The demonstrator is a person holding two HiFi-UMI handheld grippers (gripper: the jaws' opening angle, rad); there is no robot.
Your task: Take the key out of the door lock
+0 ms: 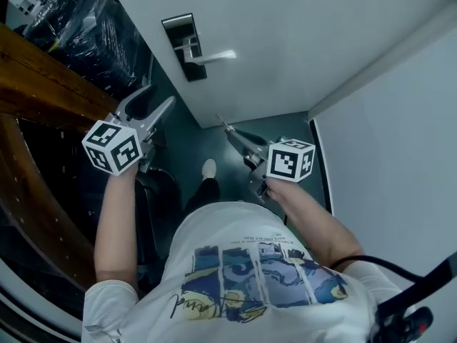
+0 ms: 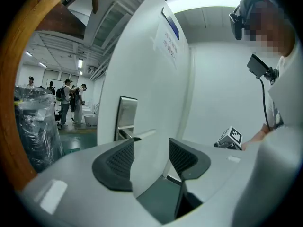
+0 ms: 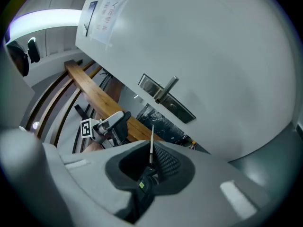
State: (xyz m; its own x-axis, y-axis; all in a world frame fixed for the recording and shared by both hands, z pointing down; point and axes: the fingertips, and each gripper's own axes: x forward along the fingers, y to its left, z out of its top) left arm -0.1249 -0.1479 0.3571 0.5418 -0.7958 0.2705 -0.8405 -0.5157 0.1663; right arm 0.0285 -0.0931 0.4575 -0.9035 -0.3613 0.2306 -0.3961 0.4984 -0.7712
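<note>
The right gripper (image 3: 150,161), closed on the key (image 3: 151,143), holds its blade pointing forward along the jaws, well apart from the door lock (image 3: 182,110) ahead; the left gripper (image 2: 151,157) is open, empty.

We count one door (image 1: 300,41), and on it one lock plate (image 1: 184,47) with one lever handle (image 1: 214,57). We see one key (image 3: 151,143). There are two grippers, the left gripper (image 1: 157,97) and the right gripper (image 1: 232,134), and two marker cubes, the left cube (image 1: 113,147) and the right cube (image 1: 290,160). The door carries two notices: one white sheet (image 2: 168,44) and one blue-edged sign (image 2: 171,25). We find one wooden beam (image 1: 43,70), one plastic-wrapped bundle (image 2: 35,122) and one shoe (image 1: 208,168). In the hall beyond stand at least four people (image 2: 71,93), too small for a sure count.
</note>
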